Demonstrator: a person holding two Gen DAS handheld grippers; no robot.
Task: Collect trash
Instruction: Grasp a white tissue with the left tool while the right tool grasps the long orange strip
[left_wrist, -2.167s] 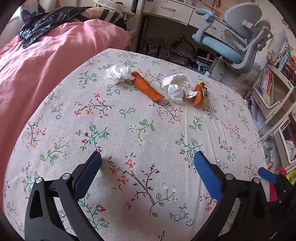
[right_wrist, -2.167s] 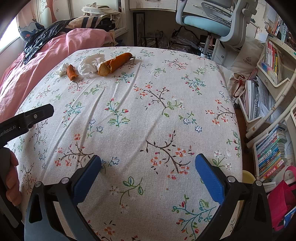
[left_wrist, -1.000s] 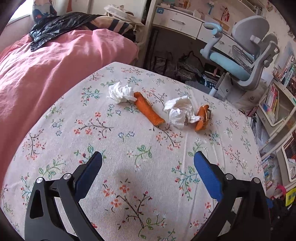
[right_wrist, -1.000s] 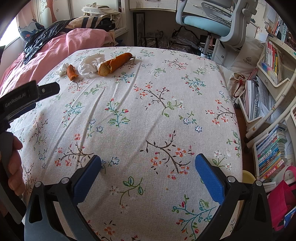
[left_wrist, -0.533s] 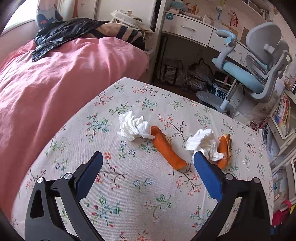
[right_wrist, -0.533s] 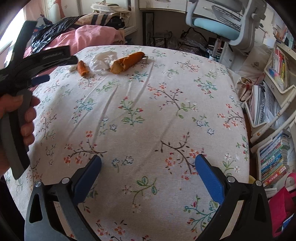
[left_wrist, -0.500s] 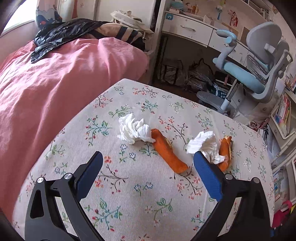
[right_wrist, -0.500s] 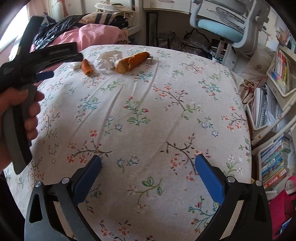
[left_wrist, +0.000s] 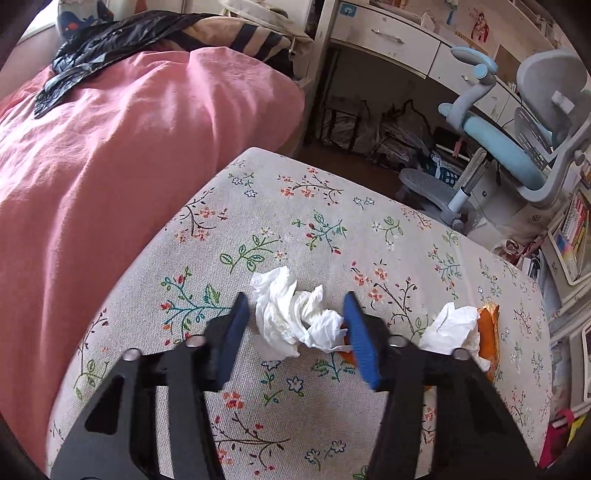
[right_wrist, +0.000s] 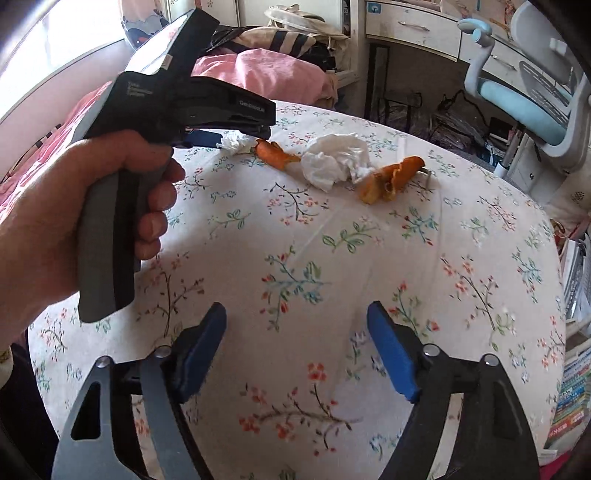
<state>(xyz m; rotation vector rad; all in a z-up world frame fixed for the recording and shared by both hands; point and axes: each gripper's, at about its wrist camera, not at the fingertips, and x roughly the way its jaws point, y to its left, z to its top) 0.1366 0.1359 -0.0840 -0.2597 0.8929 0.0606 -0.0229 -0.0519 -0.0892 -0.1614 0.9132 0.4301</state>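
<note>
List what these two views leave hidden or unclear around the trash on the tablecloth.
- Left wrist view: the orange peel beside the crumpled tissue is mostly covered by the left gripper.
- Right wrist view: that tissue is half hidden by the left gripper's body.
- No bin shows in either view.

Left tongs (left_wrist: 295, 328) parted and lowered forward; right tongs (right_wrist: 295, 350) parted, hovering behind.

daylight is admitted from the blown-out bright window (right_wrist: 48, 48) at upper left; strong fisheye bending and dark vignetted corners are noted; slight motion blur.
</note>
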